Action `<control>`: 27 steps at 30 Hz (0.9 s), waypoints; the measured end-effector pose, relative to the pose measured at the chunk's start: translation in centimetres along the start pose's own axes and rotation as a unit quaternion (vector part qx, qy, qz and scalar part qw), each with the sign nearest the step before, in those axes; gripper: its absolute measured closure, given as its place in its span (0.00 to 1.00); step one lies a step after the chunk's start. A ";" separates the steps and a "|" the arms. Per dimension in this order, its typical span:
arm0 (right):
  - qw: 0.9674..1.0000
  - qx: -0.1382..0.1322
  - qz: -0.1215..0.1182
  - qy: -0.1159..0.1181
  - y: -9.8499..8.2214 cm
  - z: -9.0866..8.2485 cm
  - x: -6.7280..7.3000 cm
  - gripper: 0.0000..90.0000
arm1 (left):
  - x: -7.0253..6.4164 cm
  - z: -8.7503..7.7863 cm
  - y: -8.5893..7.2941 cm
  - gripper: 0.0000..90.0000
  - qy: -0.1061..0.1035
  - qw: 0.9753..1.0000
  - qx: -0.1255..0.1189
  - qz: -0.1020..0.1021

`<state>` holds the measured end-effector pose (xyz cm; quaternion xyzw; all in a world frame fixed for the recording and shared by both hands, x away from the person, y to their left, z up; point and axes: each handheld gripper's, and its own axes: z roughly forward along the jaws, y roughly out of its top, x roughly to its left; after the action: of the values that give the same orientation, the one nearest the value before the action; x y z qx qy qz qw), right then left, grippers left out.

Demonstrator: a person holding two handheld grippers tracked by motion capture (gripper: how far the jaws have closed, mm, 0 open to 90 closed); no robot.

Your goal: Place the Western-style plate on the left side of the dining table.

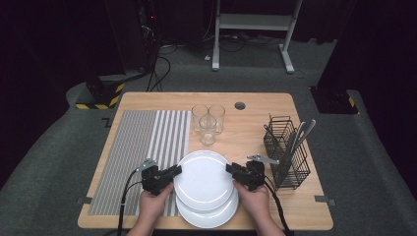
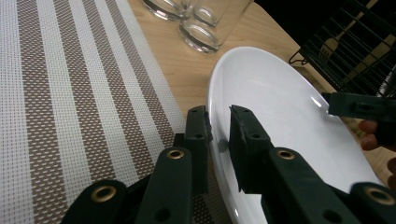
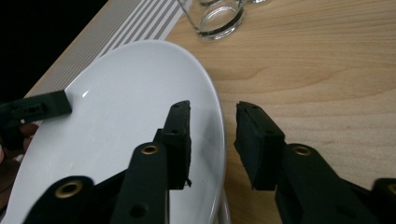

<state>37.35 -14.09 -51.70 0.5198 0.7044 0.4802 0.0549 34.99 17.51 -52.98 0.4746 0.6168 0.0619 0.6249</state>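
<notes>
Biggest risk: top plate (image 1: 203,178), lower centre of the high view on a second plate (image 1: 209,212), tips or slides, since only one side is clamped. Left gripper (image 2: 218,122) pinches its rim, jaws near closed. Right gripper (image 3: 212,122) straddles the opposite rim, jaws apart, prob. not pressing.

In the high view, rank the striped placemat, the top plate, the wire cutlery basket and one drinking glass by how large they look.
1. Striped placemat, largest.
2. Top plate.
3. Wire cutlery basket.
4. One drinking glass, smallest.
The three glasses look alike in size, so any of them ranks last.
</notes>
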 end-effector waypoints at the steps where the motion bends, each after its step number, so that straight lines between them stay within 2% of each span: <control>1: 1.000 0.003 -0.009 -0.002 -0.1 -0.2 0.1 0.67 | 0.0 0.0 0.0 0.86 0.000 1.000 -0.001 0.000; 5: 1.000 0.009 -0.026 -0.012 -0.8 -1.1 0.5 0.59 | 0.0 0.0 0.0 0.87 0.000 1.000 -0.004 -0.002; 9: 1.000 0.018 -0.020 -0.009 -1.8 -1.8 0.4 0.57 | -0.1 0.0 0.0 0.87 -0.001 1.000 -0.005 -0.002; 14: 0.999 0.028 -0.021 0.003 -2.7 -1.4 0.4 0.60 | -0.1 0.0 -0.1 0.87 0.000 1.000 -0.005 -0.001; 19: 0.999 0.025 -0.037 -0.003 -3.0 -1.1 0.7 0.65 | -0.1 0.0 -0.1 0.87 0.002 1.000 -0.002 0.004; 20: 0.999 0.024 -0.038 -0.006 -3.0 -1.1 0.8 0.65 | -0.2 0.0 -0.1 0.85 0.003 1.000 -0.001 0.002; 23: 0.999 0.021 -0.040 -0.008 -3.1 -1.1 0.9 0.65 | -0.3 -0.2 0.0 0.73 -0.001 1.000 0.007 -0.007; 25: 0.999 0.020 -0.038 -0.010 -3.1 -1.1 0.9 0.65 | -0.5 -0.7 0.0 0.69 0.005 1.000 0.008 0.006; 27: 0.999 0.018 -0.038 -0.010 -3.2 -1.1 0.9 0.65 | -0.8 -1.2 0.0 0.65 0.008 1.000 0.015 0.011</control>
<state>34.12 -14.04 -53.03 0.4984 0.7317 0.4594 0.0710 33.82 17.56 -52.19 0.4898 0.6174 0.0630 0.6124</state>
